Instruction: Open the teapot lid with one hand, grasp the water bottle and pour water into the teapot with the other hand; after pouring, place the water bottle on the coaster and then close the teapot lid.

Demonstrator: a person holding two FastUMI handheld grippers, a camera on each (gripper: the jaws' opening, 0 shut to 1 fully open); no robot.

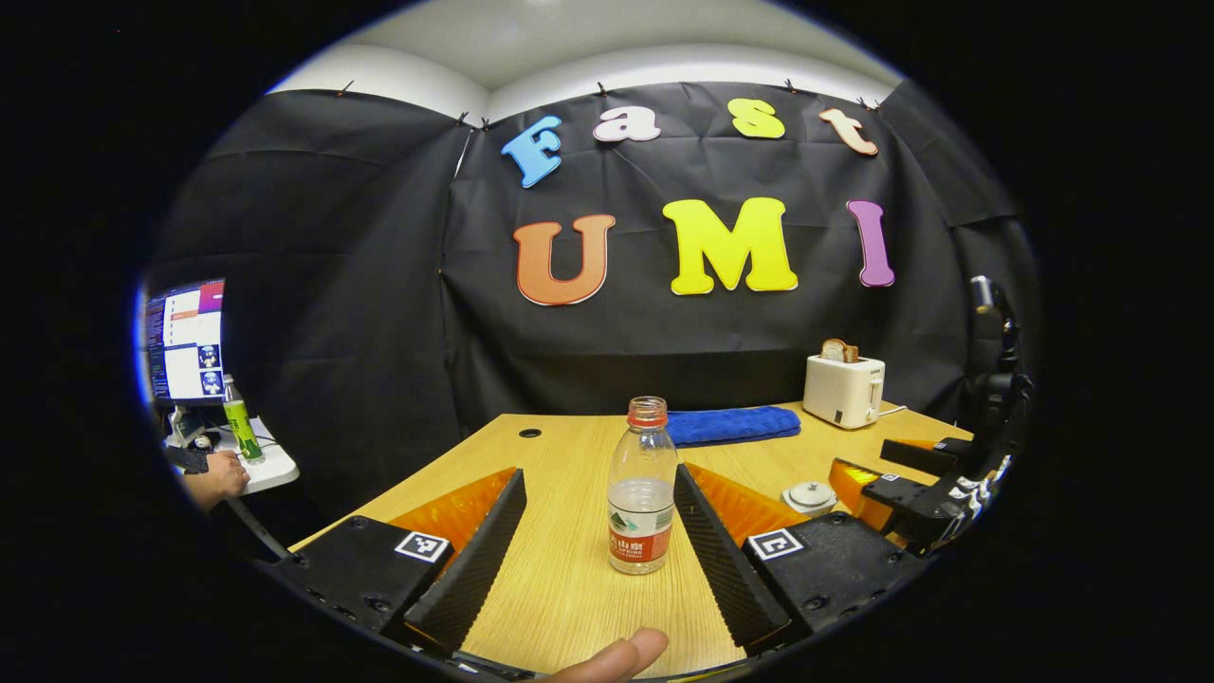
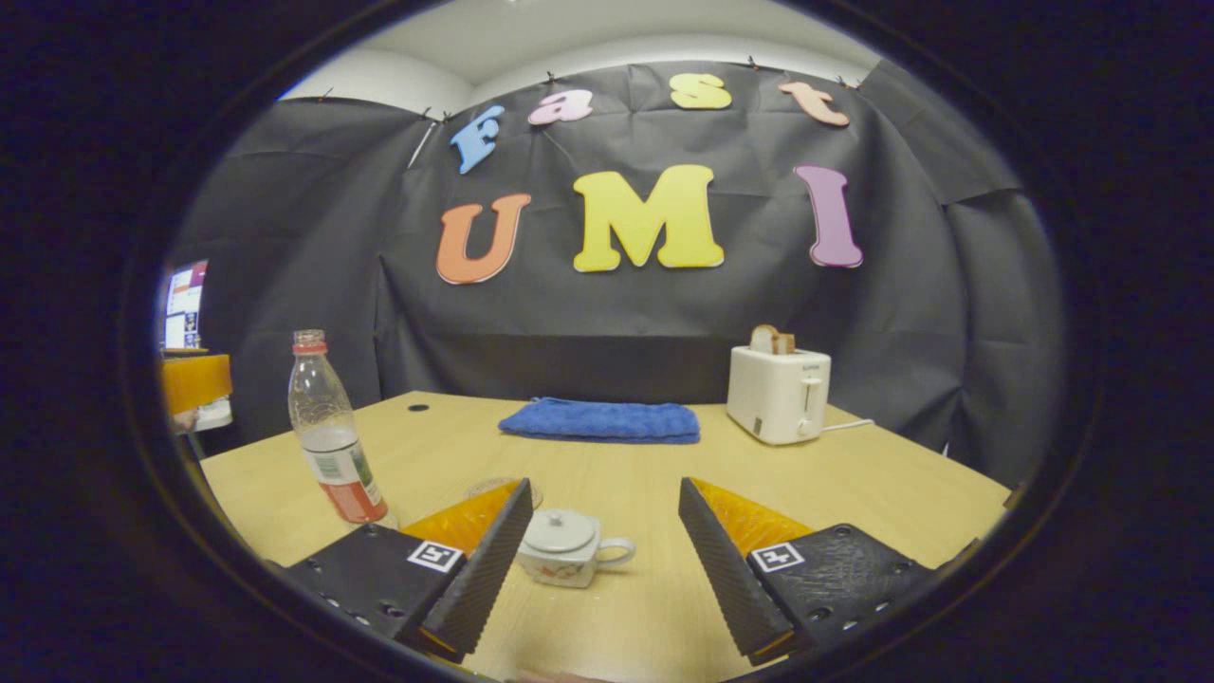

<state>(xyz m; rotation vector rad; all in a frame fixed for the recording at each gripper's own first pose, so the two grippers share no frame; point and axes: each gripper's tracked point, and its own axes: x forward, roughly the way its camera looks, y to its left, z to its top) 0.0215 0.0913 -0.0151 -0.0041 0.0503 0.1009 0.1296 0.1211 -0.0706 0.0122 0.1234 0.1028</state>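
Both claws (image 1: 597, 560) (image 2: 597, 569) wide; one water bottle (image 1: 642, 493), one lidded teapot (image 2: 566, 547)

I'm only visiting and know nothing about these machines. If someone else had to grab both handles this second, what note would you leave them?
Left tool: open, its fingers either side of the water bottle, not yet pressing on it.
Right tool: open and empty, aimed at the teapot, which sits nearer its left finger.
The bottle stands upright on the table, uncapped and partly filled. The teapot's lid is still on. The coaster lies just behind the teapot, partly hidden by the tool.
Done: nothing yet, only the approach.
Left: lift the lid, grasp the bottle, pour, set the bottle on the coaster, close the lid.
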